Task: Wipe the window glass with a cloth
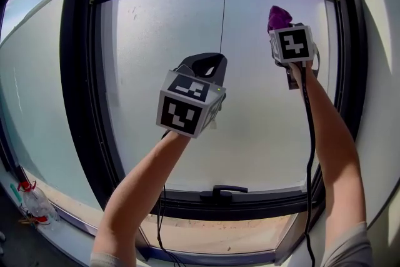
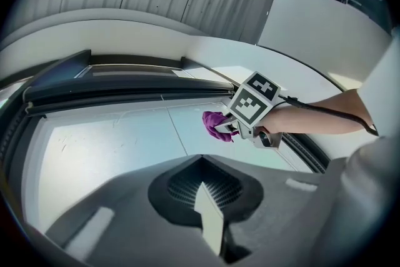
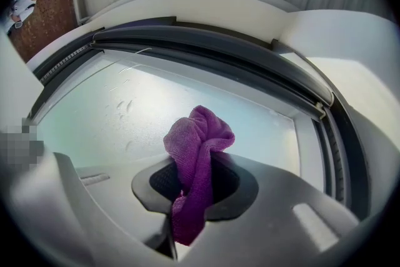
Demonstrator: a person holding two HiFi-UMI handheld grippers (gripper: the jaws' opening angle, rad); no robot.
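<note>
Hovering before window glass (image 1: 250, 128) centre: left gripper (image 2: 209, 222), jaws together, empty. Raised near glass upper right: right gripper (image 3: 181, 222), clamped on purple cloth (image 3: 197, 147), wad bunched forward; contact with glass unclear. Risks: cloth dragged loose under wiping friction; bare jaw tips scraping glass.

Grey left tongs (image 2: 207, 198) and right tongs (image 3: 190, 187) carry black-and-white marker cubes (image 1: 186, 107) (image 1: 292, 44).
</note>
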